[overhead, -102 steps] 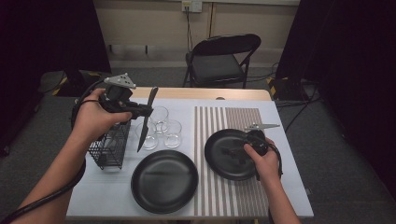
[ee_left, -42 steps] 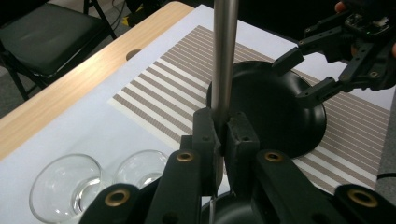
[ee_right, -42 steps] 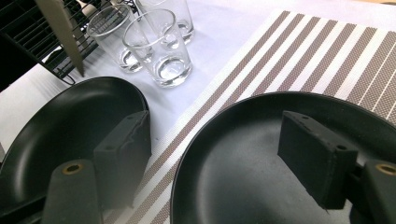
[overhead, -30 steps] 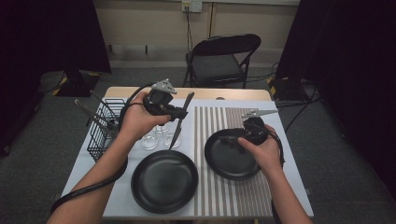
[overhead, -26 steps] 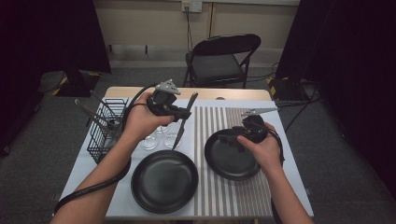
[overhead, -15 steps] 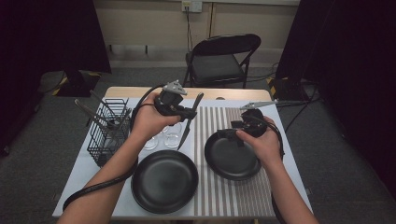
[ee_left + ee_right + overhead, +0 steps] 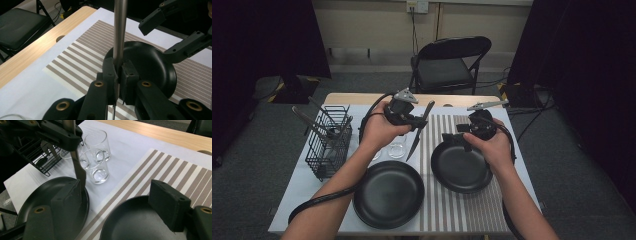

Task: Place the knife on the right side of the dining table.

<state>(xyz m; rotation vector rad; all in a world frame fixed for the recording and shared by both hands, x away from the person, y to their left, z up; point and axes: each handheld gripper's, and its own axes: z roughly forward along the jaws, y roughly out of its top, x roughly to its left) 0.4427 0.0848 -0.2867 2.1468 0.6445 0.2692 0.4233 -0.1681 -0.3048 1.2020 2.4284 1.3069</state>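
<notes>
My left gripper (image 7: 414, 122) is shut on a table knife (image 7: 418, 135), which hangs blade down over the left edge of the striped placemat (image 7: 447, 210). In the left gripper view the jaws (image 7: 119, 72) pinch the knife (image 7: 119, 30) where handle meets blade. My right gripper (image 7: 453, 134) stands open a little above the far rim of a black plate (image 7: 462, 167) on the placemat, with nothing between its jaws. In the right gripper view the knife blade (image 7: 79, 170) hangs just beyond its left jaw, over a second black plate (image 7: 45, 192).
Three clear glasses (image 7: 397, 148) stand left of the placemat. A black wire basket (image 7: 328, 142) with several utensils sits at the table's left. The second black plate (image 7: 388, 194) lies near the front edge. A folding chair (image 7: 447, 65) stands behind the table.
My left gripper has carried the knife to the right, from over the glasses to the placemat's left edge. My right gripper has risen a little above its plate.
</notes>
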